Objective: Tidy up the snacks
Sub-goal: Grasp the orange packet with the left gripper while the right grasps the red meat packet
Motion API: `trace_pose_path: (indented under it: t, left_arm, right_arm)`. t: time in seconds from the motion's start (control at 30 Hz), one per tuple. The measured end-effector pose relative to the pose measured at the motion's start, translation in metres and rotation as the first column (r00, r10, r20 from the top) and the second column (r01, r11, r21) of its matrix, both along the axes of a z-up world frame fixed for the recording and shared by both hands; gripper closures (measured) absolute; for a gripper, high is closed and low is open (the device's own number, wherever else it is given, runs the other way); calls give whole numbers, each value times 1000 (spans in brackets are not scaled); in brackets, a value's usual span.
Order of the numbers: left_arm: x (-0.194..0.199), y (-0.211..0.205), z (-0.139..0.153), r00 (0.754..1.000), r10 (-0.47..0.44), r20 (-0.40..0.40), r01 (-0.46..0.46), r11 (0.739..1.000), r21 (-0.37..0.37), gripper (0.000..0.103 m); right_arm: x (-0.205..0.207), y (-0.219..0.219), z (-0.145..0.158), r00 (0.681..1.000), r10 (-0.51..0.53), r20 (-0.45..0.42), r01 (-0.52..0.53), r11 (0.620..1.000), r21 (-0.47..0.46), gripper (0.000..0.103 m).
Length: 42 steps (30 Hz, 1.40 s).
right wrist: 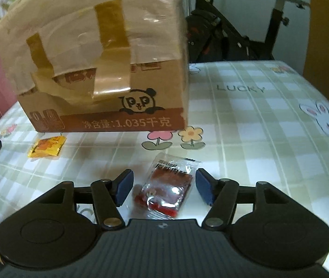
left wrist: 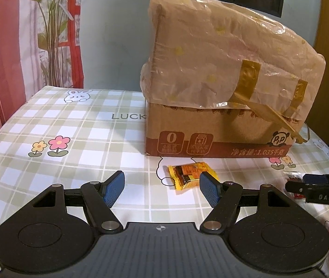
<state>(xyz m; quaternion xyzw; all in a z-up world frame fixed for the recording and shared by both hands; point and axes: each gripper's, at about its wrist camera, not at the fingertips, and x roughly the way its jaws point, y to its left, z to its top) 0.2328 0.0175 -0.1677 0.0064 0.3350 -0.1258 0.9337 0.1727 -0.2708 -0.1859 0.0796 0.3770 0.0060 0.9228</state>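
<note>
From the left wrist, the left gripper (left wrist: pixel 162 188) hangs with its jaws apart and nothing between the pads. The yellow snack packet (left wrist: pixel 188 175) lies flat on the tabletop (left wrist: pixel 76 125), just in front of the cardboard box (left wrist: pixel 215 136), roughly midway along the near side of the box and close to the gripper's right-hand pad. A likely slip here: the packet sits off to one side of the gap, so closing now could pinch only a crimped edge or nudge it away. The box is wrapped over its top with a plastic bag (left wrist: pixel 229 53) and tape strips; what it holds cannot be seen.

From the right wrist, the right gripper (right wrist: pixel 163 188) stands open around the clear snack packet with red contents (right wrist: pixel 168 188), which lies on the tabletop (right wrist: pixel 257 120) between the pads without either pad pressing on it. The film looks glossy and thin, so a shallow grip could slide off or crush the contents. The box (right wrist: pixel 109 106) stands beyond, toward the far left; its covered top gives no visible opening, so dropping a snack in could fail unless a way in is found.
</note>
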Motion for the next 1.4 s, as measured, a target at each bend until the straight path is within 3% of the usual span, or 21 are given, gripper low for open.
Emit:
trace_pose_path:
  t: [0.2, 0.3, 0.43, 0.73, 0.97, 1.23, 1.4]
  left_arm:
    - [5, -2, -7, 1000, -2, -28, 2, 1000, -7, 29]
    - [9, -8, -11, 999, -17, -32, 16, 1000, -11, 29]
    - [19, -20, -18, 998, -49, -28, 49, 999, -17, 29]
    - [61, -44, -29, 985, -170, -15, 170, 985, -12, 34]
    - [81, -49, -43, 974, -215, -78, 213, 977, -33, 35]
    - [63, -39, -47, 960, -251, -127, 237, 965, -112, 34]
    - [51, -47, -48, 964, -238, -119, 234, 971, -46, 34]
  right_arm:
    - [-7, 13, -8, 998, 51, 43, -46, 993, -113, 37]
    - [-12, 10, -8, 997, 42, 66, -34, 994, -106, 48]
    - [-11, 9, -10, 995, 53, 80, -46, 995, -83, 51]
    - [-12, 10, -9, 992, 85, 95, -79, 995, -65, 51]
    - [-12, 9, -9, 992, 86, 97, -81, 995, -61, 51]
    - [-11, 10, -9, 992, 87, 96, -82, 995, -59, 51]
    - [-11, 10, -9, 992, 88, 95, -82, 995, -64, 51]
